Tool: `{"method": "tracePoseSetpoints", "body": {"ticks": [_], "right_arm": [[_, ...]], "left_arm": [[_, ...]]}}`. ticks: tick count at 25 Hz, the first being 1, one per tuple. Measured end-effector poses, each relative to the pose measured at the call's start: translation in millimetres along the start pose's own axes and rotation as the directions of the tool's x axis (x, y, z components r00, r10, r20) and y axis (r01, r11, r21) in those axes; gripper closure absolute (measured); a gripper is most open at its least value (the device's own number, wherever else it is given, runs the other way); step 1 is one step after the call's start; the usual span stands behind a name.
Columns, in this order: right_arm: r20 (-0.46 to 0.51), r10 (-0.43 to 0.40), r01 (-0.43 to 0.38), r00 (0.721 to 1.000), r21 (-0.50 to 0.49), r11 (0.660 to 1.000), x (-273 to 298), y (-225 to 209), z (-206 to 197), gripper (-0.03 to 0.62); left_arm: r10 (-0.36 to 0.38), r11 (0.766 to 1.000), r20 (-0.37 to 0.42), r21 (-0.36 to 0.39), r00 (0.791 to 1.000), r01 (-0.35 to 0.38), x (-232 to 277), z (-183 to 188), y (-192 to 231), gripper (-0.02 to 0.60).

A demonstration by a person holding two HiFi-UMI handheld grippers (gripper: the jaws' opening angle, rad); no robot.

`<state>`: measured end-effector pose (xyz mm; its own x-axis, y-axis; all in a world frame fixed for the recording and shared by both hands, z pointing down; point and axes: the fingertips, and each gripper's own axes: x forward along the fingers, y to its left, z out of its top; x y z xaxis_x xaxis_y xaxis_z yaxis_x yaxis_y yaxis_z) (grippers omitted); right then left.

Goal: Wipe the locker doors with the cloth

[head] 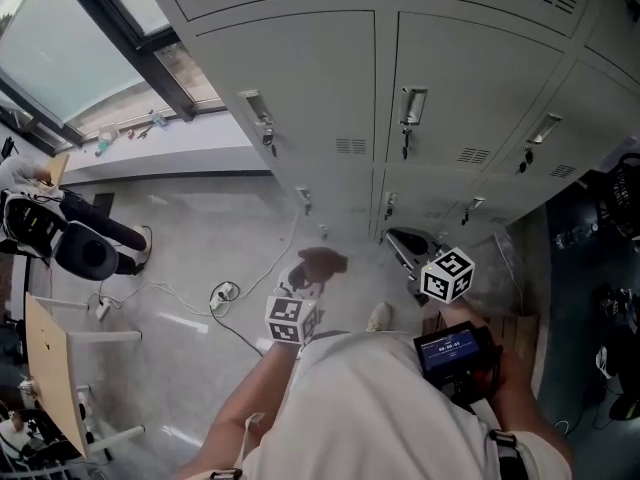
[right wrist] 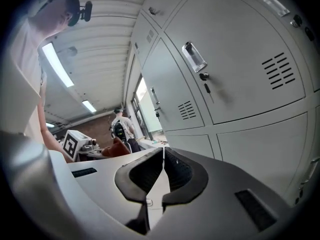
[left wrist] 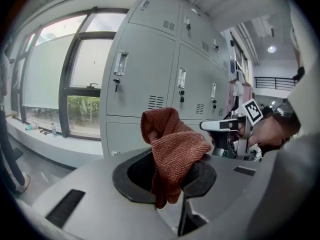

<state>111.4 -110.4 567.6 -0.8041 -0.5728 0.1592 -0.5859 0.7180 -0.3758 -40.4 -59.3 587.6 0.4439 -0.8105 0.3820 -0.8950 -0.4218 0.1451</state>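
Note:
A rust-brown cloth (left wrist: 172,149) is bunched between the jaws of my left gripper (left wrist: 167,171), which is shut on it; in the head view the cloth (head: 322,262) shows just ahead of that gripper (head: 312,273). Grey locker doors (head: 300,78) stand in front, apart from the cloth, with handles and keys. My right gripper (right wrist: 163,154) is shut and empty, its pads touching, held to the right (head: 395,238) near the lower lockers (right wrist: 240,79). The cloth (right wrist: 116,148) also appears in the right gripper view, far left.
A window and sill (head: 120,133) lie to the left of the lockers. White cables (head: 225,293) run over the pale floor. A black office chair (head: 85,248) and a desk (head: 50,368) stand at left. Dark bags (head: 610,228) sit at right.

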Motion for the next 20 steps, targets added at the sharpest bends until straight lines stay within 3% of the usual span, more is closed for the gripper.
{"method": "tracePoseSetpoints", "body": {"ticks": [8,14,20], "right_arm": [[-0.009,-0.062,0.062,0.998,0.083,0.995,2,-27,-8,0.574],[-0.010,-0.187,0.188,0.982,0.094,0.978,-9,-42,-2,0.574],[0.029,-0.315,0.309,0.949,0.127,0.942,-27,-57,8,0.574]], "left_arm": [[-0.132,0.987,-0.042,0.093,0.990,0.135,93,27,-24,0.506],[-0.206,0.968,-0.062,0.130,0.977,0.213,159,60,-27,0.506],[-0.281,0.945,-0.077,0.152,0.957,0.290,222,94,-37,0.506]]}}
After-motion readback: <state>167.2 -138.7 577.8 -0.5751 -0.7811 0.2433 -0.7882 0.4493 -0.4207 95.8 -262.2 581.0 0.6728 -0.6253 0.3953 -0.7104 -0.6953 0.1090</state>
